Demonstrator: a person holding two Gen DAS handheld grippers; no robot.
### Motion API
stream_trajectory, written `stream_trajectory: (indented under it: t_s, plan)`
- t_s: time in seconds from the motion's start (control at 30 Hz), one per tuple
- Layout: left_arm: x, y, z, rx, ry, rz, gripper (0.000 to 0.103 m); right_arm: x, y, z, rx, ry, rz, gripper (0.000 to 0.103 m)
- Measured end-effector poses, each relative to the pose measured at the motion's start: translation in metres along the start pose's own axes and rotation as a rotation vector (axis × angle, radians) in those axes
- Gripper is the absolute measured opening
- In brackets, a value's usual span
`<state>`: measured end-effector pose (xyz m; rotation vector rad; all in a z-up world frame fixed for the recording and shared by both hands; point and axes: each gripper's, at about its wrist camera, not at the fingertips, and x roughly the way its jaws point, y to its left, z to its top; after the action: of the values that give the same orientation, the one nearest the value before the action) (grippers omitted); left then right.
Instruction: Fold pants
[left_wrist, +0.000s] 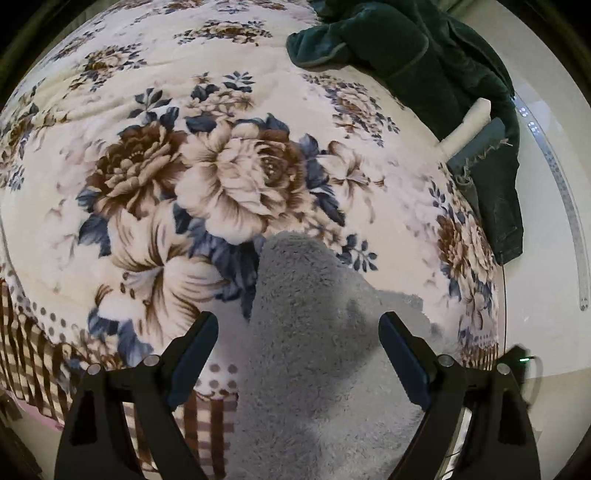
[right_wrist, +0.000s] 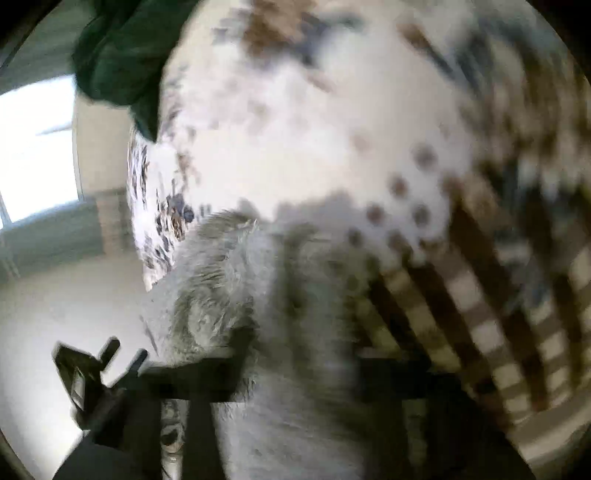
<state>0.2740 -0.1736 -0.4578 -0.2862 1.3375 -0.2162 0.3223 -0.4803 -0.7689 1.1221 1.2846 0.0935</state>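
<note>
The view is heavily blurred. The right gripper (right_wrist: 299, 373) shows as dark smeared fingers low down, and grey fleecy pants (right_wrist: 280, 314) fill the space between the jaws and run on past them; whether the jaws grip the cloth cannot be told. Beyond the jaws lies a white blanket (right_wrist: 314, 129) with brown dots, and its brown-and-cream checked border falls off to the right. A dark green garment (right_wrist: 114, 55) lies far ahead to the left. A second black tool (right_wrist: 88, 373) sits left of the jaws over pale floor (right_wrist: 55, 314).
</note>
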Motion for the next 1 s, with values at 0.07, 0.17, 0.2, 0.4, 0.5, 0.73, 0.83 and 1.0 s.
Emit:
stream_trajectory:
  t_s: [0.07, 0.17, 0.2, 0.4, 0.5, 0.73, 0.83, 1.0]
  plan:
    - [0.004, 0.001, 0.001, -0.002, 0.012, -0.002, 0.089, -0.027, 0.023, 0.005, -0.064, -0.087, -0.007, 0.026]
    - [0.018, -0.001, 0.001, -0.011, 0.036, -0.018, 0.089, -0.046, 0.039, 0.023, -0.11, -0.162, -0.061, 0.026]
    - [0.023, -0.003, 0.001, -0.014, 0.045, -0.022, 0.089, -0.044, 0.041, 0.026, -0.123, -0.157, -0.099, 0.027]
    - [0.055, -0.015, -0.005, 0.008, 0.109, -0.012, 0.089, -0.047, 0.024, 0.021, -0.083, -0.102, -0.368, 0.039]
    - [0.067, -0.014, -0.01, 0.023, 0.128, -0.001, 0.089, -0.064, 0.043, -0.012, -0.146, -0.162, -0.241, 0.049]
    - [0.084, 0.015, -0.02, -0.048, 0.169, -0.014, 0.091, 0.014, -0.022, -0.078, -0.131, 0.113, -0.387, 0.059]
    - [0.08, 0.014, -0.025, -0.047, 0.181, -0.017, 0.091, -0.003, -0.024, -0.082, -0.091, 0.121, -0.379, 0.055]
    - [0.045, -0.009, -0.014, 0.01, 0.112, -0.032, 0.089, -0.049, 0.042, -0.065, -0.178, 0.012, -0.307, 0.058]
